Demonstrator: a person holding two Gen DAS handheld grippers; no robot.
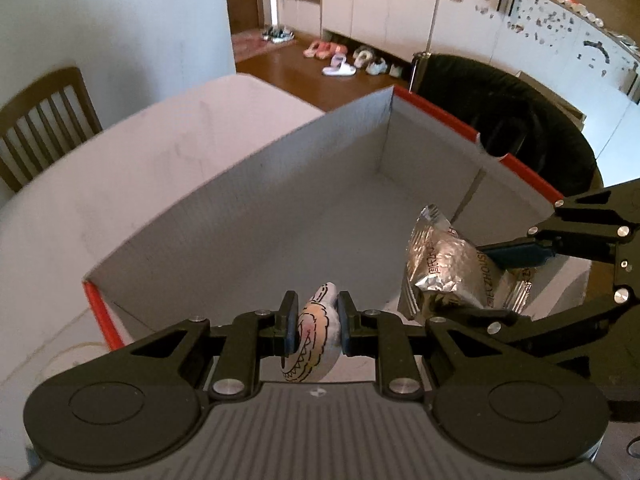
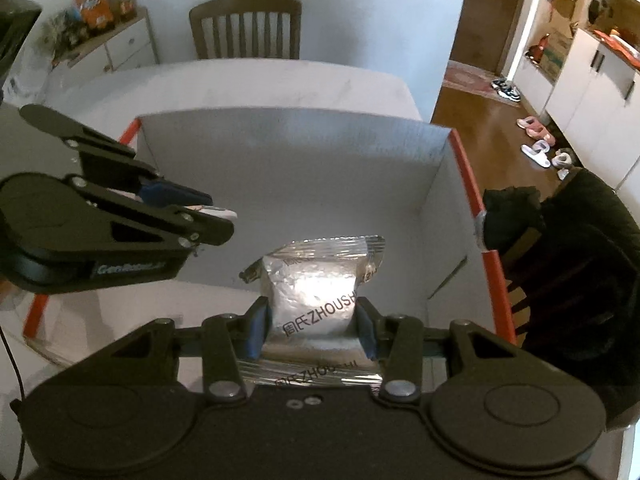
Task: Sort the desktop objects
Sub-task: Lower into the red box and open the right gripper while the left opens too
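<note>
My left gripper (image 1: 314,326) is shut on a small white toy with a drawn toothy face (image 1: 314,340) and holds it above the near edge of a white cardboard box with red rims (image 1: 248,216). My right gripper (image 2: 314,326) is shut on a silver foil snack packet (image 2: 316,292) over the same box (image 2: 288,168). In the left wrist view the packet (image 1: 448,264) and right gripper (image 1: 516,280) hang at the right. In the right wrist view the left gripper (image 2: 216,216) shows at the left, with the toy's tip (image 2: 220,211) between its fingers.
The box stands on a white table (image 1: 132,168). A wooden chair (image 2: 246,26) stands at the table's far side. A dark chair with black cloth (image 2: 560,248) is right of the box. A cabinet with snacks (image 2: 100,36) lies far left. Shoes (image 1: 340,58) lie on the floor.
</note>
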